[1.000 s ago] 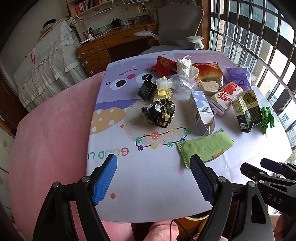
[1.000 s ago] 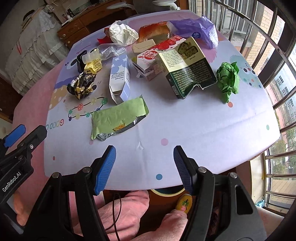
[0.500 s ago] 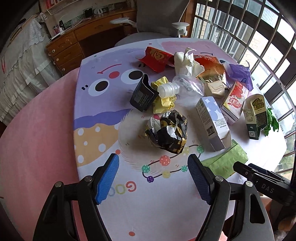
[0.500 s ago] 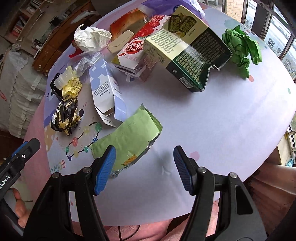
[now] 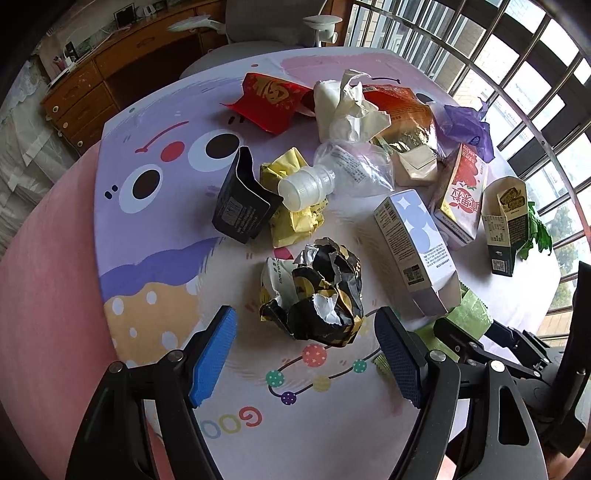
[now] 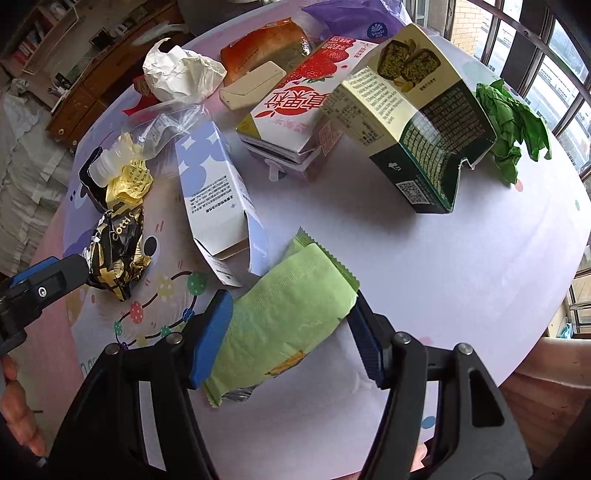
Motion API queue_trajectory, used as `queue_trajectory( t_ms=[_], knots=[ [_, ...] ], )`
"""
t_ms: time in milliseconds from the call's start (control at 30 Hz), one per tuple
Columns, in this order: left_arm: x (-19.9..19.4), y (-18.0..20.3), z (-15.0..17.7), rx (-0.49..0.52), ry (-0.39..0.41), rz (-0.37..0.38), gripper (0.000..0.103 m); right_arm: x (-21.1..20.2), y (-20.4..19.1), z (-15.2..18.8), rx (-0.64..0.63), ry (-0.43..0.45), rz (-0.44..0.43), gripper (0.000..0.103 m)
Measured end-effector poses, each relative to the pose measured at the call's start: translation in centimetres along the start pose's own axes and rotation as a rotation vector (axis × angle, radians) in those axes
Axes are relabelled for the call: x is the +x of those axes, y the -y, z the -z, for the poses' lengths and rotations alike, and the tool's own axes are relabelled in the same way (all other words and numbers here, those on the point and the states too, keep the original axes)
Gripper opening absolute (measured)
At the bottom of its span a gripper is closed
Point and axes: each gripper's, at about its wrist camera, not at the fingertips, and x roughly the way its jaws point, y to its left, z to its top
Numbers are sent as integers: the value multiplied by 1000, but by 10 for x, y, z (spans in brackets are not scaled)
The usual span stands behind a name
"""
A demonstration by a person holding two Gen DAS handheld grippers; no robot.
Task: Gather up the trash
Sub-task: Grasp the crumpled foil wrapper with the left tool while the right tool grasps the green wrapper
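A round table under a pink cloth and a cartoon-printed cover stands beside barred windows letting in daylight. Behind it are a grey office chair, a wooden desk with drawers, and what may be white draped fabric.

The crumpled black-and-gold foil wrapper gleams glossy; the flat green snack pouch looks matt plastic; the white-and-lilac carton is smooth cardboard.

On the worktop, the crumpled wrapper lay just ahead of the left gripper, an open carton to its right and the flat pouch between the right gripper's fingers.
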Motion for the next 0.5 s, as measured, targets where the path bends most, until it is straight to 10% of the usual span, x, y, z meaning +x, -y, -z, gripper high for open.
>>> queue_trajectory(
  t_ms=[167,500],
  knots=[
    [22,6,-16,35,-31,-18,78,3,-4,-4,-1,-1,0,29],
    [52,9,-24,50,-63,-43,72,-6,5,-9,-30,-42,-125,13]
  ],
)
